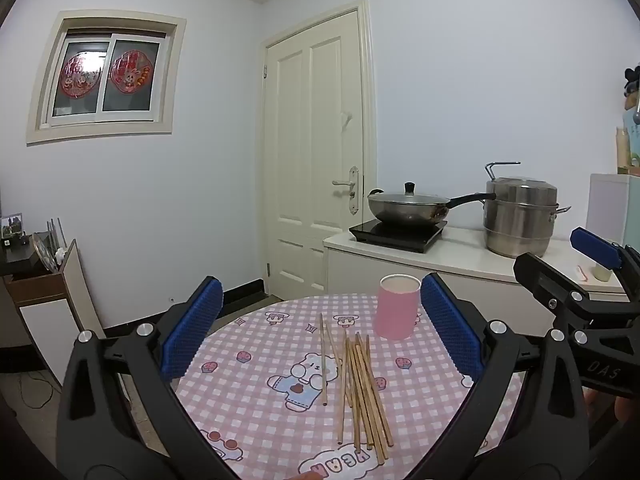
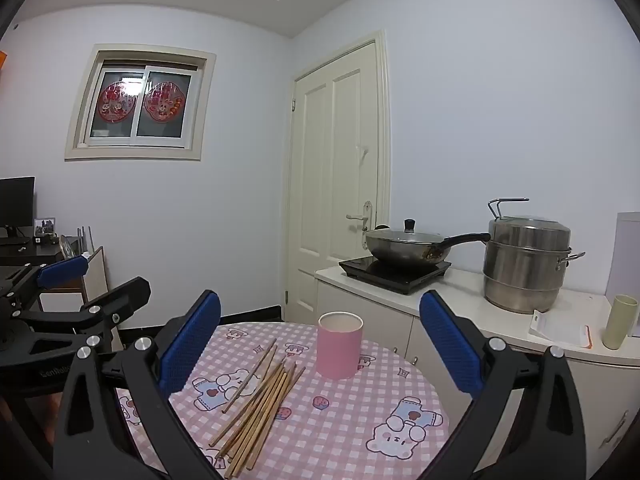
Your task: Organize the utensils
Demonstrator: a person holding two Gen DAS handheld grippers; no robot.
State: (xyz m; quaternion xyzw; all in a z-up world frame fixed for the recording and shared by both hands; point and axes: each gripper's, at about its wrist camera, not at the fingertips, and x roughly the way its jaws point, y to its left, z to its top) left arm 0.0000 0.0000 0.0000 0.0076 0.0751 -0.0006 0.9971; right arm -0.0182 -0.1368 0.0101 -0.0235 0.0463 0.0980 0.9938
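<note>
Several wooden chopsticks [image 1: 358,384] [image 2: 260,404] lie in a loose pile on a round table with a pink checked cloth [image 1: 424,412] [image 2: 340,432]. Behind them a pink paper cup [image 1: 397,306] [image 2: 339,345] stands upright, and nothing shows above its rim. My left gripper [image 1: 320,332] hovers over the table's near side, open wide, nothing between its blue pads [image 1: 192,330]. My right gripper [image 2: 320,344] is likewise open and empty; it also shows at the right edge of the left wrist view [image 1: 576,264]. The left gripper appears at the left of the right wrist view [image 2: 76,280].
A white counter [image 1: 460,256] [image 2: 460,300] behind the table carries an induction hob with a lidded wok [image 1: 408,206] [image 2: 408,246] and a steel steamer pot [image 1: 520,216] [image 2: 524,264]. A shut door [image 1: 316,160] is at the back. A desk and cabinet [image 1: 44,280] stand at left.
</note>
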